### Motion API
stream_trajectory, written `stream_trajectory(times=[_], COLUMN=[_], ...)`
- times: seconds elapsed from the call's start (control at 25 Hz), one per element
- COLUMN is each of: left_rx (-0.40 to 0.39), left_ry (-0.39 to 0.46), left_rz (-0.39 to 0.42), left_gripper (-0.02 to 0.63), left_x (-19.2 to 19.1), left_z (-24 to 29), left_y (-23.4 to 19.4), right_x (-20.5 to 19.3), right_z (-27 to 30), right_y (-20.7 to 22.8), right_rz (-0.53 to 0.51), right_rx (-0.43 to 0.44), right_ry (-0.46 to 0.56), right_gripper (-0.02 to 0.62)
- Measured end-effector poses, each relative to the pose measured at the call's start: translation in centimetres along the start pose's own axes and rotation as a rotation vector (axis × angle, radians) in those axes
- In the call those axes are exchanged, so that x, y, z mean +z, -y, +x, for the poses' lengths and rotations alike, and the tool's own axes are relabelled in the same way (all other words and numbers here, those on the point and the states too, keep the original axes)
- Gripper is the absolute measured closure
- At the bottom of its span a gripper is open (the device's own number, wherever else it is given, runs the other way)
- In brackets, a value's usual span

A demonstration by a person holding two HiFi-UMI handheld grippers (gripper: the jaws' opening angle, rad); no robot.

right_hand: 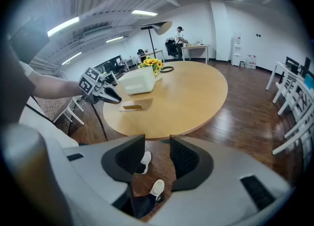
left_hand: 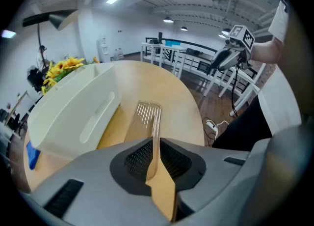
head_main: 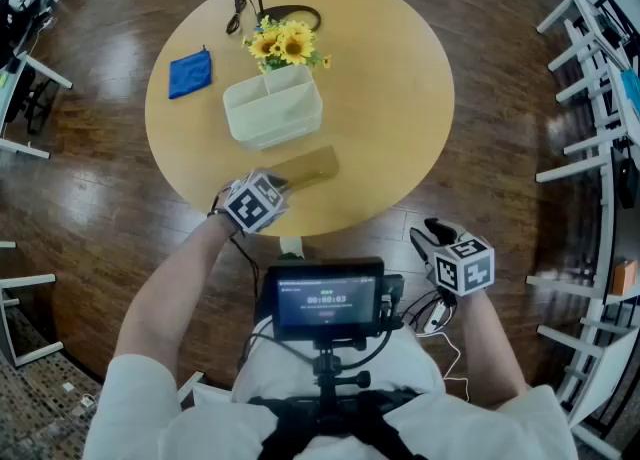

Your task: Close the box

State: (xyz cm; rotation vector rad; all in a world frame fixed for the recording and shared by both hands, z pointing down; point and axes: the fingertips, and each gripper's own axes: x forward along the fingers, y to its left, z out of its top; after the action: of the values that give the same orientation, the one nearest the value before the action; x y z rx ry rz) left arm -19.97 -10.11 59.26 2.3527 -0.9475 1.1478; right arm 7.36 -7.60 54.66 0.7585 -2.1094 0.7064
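An open white box (head_main: pixel 272 108) with an inner divider stands on the round wooden table (head_main: pixel 400 78), in front of the sunflowers. Its clear ribbed lid (head_main: pixel 305 168) lies flat on the table near the front edge, apart from the box. My left gripper (head_main: pixel 280 186) is shut on the lid's near edge; in the left gripper view the lid (left_hand: pixel 147 122) runs edge-on out of the jaws (left_hand: pixel 154 156), with the box (left_hand: pixel 73 112) to the left. My right gripper (head_main: pixel 425 235) hangs open off the table, over the floor, holding nothing (right_hand: pixel 157 158).
Yellow sunflowers (head_main: pixel 285 43) stand behind the box, and a blue cloth (head_main: pixel 190 73) lies at the table's left. A black cable (head_main: pixel 237 13) and a lamp pole sit at the far edge. White chairs (head_main: pixel 590 68) line the right side. A screen rig (head_main: pixel 325 298) hangs at my chest.
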Motion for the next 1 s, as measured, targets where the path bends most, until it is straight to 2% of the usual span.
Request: stream_trajectory(times=[0.24,0.44,0.56,0.64,0.72,1.0], left_rx=[-0.117,-0.147,-0.175,-0.178,-0.182,-0.157], left_ry=[-0.127,-0.211,-0.223,-0.224,-0.219,-0.191], left_rz=[0.086,0.113,0.106,0.083,0.073,0.085], left_gripper=[0.551,0.549,0.548,0.583,0.583,0.6], left_x=[-0.2,-1.3,-1.1,-1.1,-0.9,0.4], left_z=[3.7,5.6,6.3,6.4,6.5,5.1], left_y=[0.3,-0.1,0.4,0.3,0.2,0.2], right_x=[-0.8,-2.6,-3.5,-3.9,-4.5,-4.9], right_z=[-1.3,-2.3,-2.9,-3.1,-3.4,-4.0], right_y=[1.7,2.8,3.4,3.5,3.8,4.3], right_rz=[0.038,0.099,0.122,0.134,0.148,0.155], right_rx=[-0.029,-0.057,-0.069,-0.071,-0.071,-0.053], right_ry=[0.009,0.019,0.025,0.033,0.038,0.06], right_gripper=[0.426,0.426,0.426,0.426,0.426,0.426])
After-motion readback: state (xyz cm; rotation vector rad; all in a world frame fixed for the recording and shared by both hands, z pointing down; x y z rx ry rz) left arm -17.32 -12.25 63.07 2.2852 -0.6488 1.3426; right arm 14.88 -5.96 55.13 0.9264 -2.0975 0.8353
